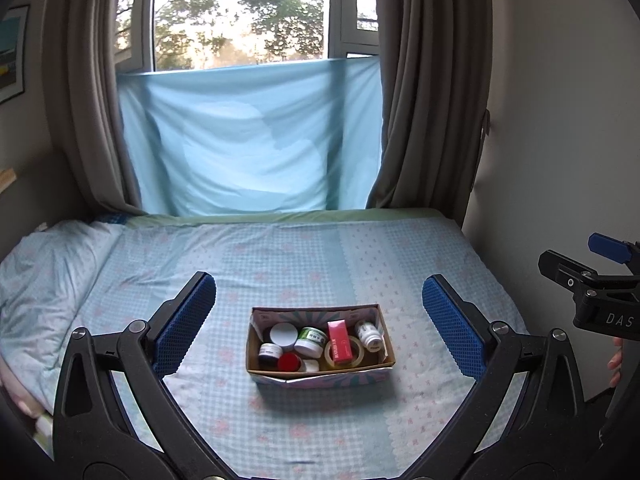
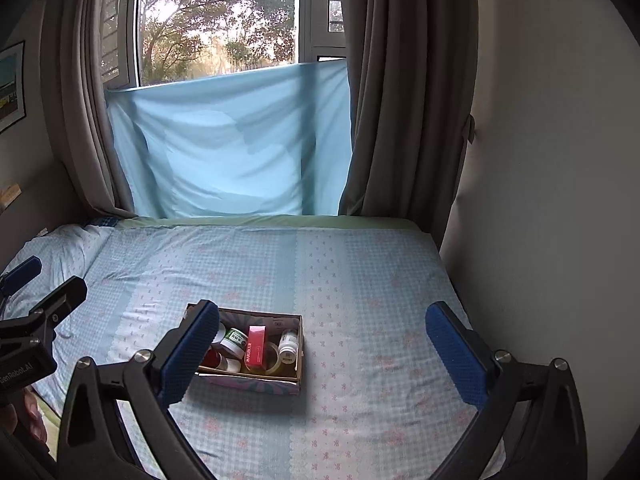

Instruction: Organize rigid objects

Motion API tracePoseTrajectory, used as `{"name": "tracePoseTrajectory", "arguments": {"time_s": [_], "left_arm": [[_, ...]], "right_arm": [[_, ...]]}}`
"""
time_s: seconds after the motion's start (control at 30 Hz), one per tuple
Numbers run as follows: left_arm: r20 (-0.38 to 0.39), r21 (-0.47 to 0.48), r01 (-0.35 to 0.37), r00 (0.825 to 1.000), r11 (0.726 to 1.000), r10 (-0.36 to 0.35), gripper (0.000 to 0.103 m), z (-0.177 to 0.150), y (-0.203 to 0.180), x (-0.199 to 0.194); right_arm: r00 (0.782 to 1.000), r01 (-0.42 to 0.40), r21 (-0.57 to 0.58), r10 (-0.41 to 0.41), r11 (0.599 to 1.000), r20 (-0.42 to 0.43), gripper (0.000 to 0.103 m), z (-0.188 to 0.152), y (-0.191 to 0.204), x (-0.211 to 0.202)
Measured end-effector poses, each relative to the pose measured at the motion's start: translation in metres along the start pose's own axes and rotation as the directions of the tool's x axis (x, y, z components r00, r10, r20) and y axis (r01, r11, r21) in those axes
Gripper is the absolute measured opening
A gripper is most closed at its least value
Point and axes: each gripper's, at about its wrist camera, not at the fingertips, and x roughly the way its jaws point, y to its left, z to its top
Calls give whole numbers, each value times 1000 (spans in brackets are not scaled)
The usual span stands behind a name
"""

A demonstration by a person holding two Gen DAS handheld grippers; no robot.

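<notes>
A small open cardboard box [image 1: 382, 328] sits on the bed. It holds several rigid items: a red carton [image 1: 341, 340], a white pill bottle [image 1: 369, 334], a green-labelled jar [image 1: 311, 339], a tape roll [image 1: 352, 354], a red-lidded jar [image 1: 289, 362] and a white-lidded jar [image 1: 283, 335]. My left gripper [image 1: 318, 320] is open and empty, held above and in front of the box. My right gripper [image 2: 320, 340] is open and empty; the box [image 2: 298, 356] lies near its left finger [image 2: 192, 348]. The red carton [image 2: 256, 344] and pill bottle [image 2: 289, 346] show there too.
The bed [image 1: 320, 256] has a blue checked sheet; a rumpled pillow [image 1: 48, 264] lies at the left. A wall [image 2: 540, 200] borders the bed's right side. Curtains [image 1: 432, 100] and a blue cloth [image 1: 248, 136] hang at the window behind.
</notes>
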Motion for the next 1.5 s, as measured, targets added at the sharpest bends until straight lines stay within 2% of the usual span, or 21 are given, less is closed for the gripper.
{"name": "tracePoseTrajectory", "arguments": {"time_s": [0.47, 1.5], "left_arm": [[6, 11, -12, 1000, 1000, 12, 103, -3, -9, -6], [34, -6, -25, 999, 1000, 25, 103, -6, 4, -18]], "right_arm": [[999, -2, 23, 1, 1000, 46, 103, -5, -12, -11], [998, 0, 15, -1, 1000, 62, 103, -4, -6, -20]]}}
